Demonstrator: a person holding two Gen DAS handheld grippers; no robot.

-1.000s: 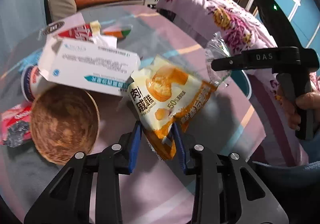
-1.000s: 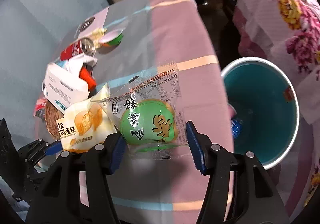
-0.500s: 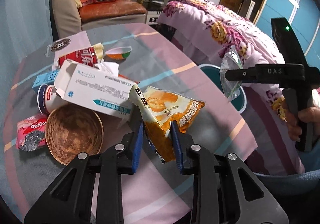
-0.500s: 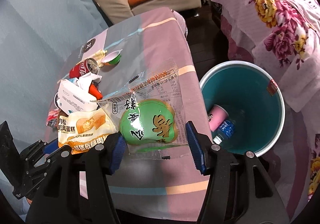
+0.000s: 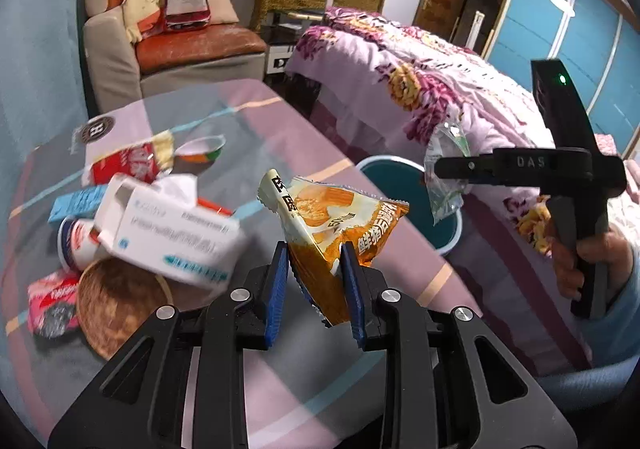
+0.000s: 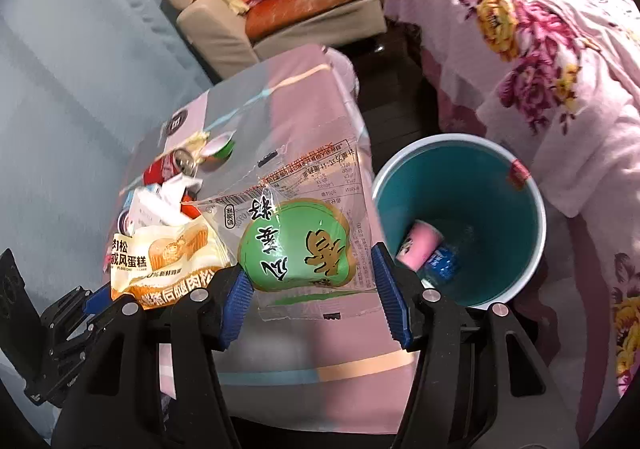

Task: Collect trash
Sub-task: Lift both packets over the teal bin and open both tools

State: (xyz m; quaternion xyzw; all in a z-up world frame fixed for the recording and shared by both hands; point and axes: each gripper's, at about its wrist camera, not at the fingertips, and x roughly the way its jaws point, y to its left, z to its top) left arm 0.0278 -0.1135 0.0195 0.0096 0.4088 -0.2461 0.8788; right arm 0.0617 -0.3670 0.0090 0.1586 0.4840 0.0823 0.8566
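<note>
currently both wrappers are lifted clear of the table (image 5: pixel 304 137). the left gripper (image 5: pixel 314 281) has its jaws narrowed onto the orange snack bag (image 5: pixel 332 217), pinched near its lower edge. the right gripper (image 6: pixel 312 289) has its jaws about half open, clamped across the clear green-label wrapper (image 6: pixel 296 249). step in hand: carrying to the teal bin (image 6: pixel 528 249), which stands on the floor beside the table and already holds a pink cup (image 6: pixel 420 241). next move calls for bringing each wrapper over the rim, then releasing. remaining on the table: white box (image 5: pixel 176 233), red can (image 5: pixel 128 169), wicker dish (image 5: pixel 116 301); nothing blocks the bin
</note>
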